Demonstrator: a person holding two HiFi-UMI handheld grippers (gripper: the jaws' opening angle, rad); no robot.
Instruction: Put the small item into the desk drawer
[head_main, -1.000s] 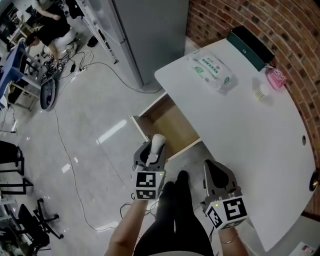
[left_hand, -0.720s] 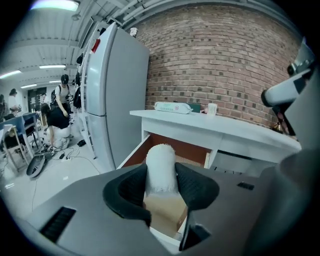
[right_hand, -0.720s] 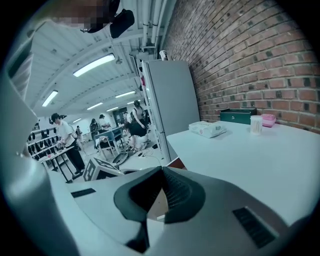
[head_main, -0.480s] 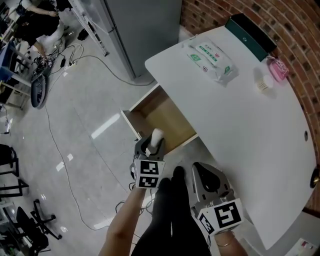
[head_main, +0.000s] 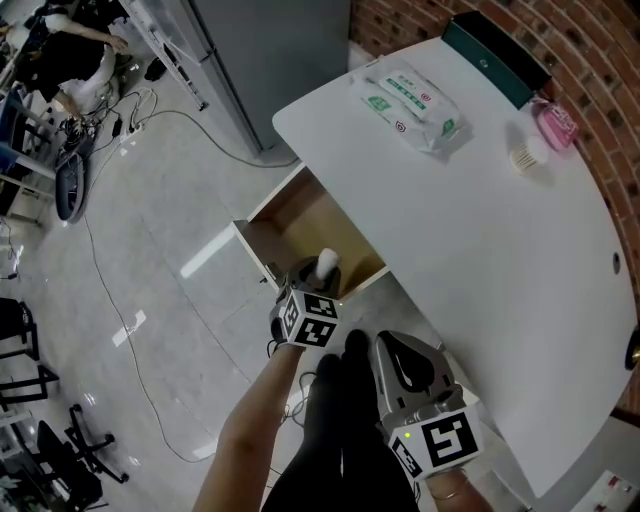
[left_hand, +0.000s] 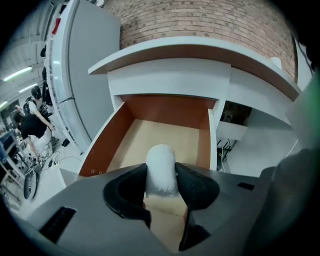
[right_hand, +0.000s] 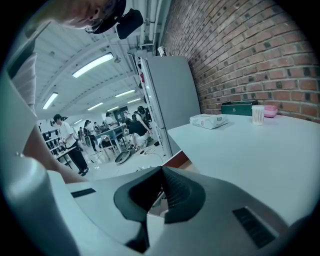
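Left gripper (head_main: 318, 272) is at the open drawer (head_main: 300, 215), tilted downward, its jaws clamped on the item (head_main: 326, 262): a small, pale, rounded piece. The left gripper view makes it plain. The dark pads (left_hand: 192, 182) press on the item (left_hand: 161, 170) from both sides, and its rounded top pokes out past the tips. Beyond it lie the drawer's tan floor (left_hand: 165, 135) and reddish-brown side walls. From the head view the item sits over the drawer's near end, close to the front panel.

Right gripper (head_main: 390, 350) hangs back, low beside the person's dark trousers (head_main: 345, 440) and near the desk (head_main: 480, 230) edge. Its jaws are together at the tips with nothing between them, as the right gripper view (right_hand: 162, 186) shows.

On the desk, well apart from the action, lie a wipes pack (head_main: 405, 95), a green box (head_main: 495, 60), a white cup (head_main: 525, 155) and a pink container (head_main: 560, 122).
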